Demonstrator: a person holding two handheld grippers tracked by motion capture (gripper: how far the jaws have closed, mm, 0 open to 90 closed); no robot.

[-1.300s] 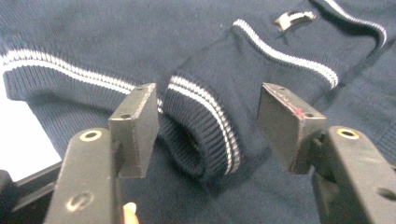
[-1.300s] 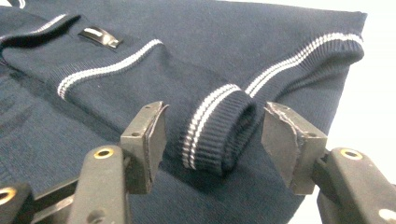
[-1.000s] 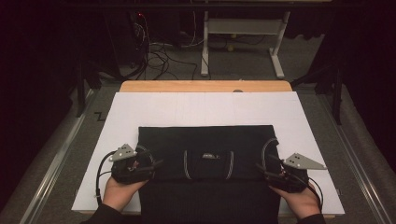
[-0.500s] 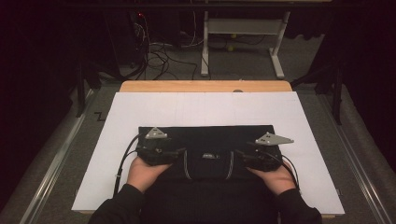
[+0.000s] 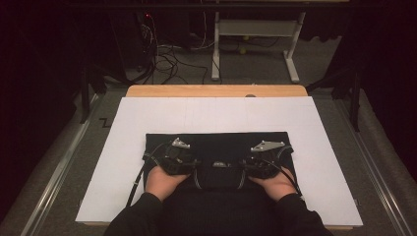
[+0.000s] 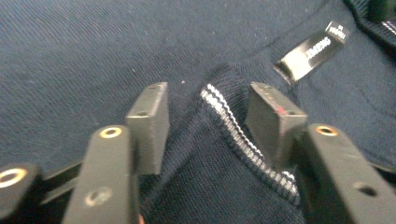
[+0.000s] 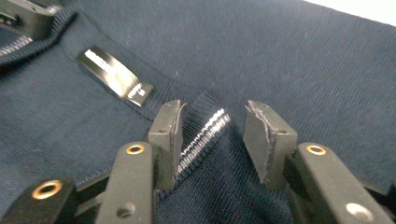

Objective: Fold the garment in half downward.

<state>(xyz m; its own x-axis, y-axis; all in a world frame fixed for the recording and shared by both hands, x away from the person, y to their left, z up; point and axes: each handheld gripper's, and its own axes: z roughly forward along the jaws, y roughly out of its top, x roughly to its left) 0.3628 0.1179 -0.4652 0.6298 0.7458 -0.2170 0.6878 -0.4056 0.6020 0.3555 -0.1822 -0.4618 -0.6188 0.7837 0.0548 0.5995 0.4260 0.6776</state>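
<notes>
Both claws released. Left gripper (image 6: 205, 109) straddles the left end of the sweater (image 5: 216, 142) collar (image 6: 233, 126); right gripper (image 7: 212, 123) straddles its right end, label (image 7: 114, 74) between them.

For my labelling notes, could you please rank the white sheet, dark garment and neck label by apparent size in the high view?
1. White sheet, largest.
2. Dark garment.
3. Neck label, smallest by far.

My left tongs (image 6: 208, 109) stand apart, jaws straddling a raised fold of the dark blue sweater (image 6: 93, 51). The white-striped ribbed collar edge (image 6: 233, 126) runs between them, close against the right jaw. A black neck label (image 6: 312, 50) lies farther off to the right.
</notes>
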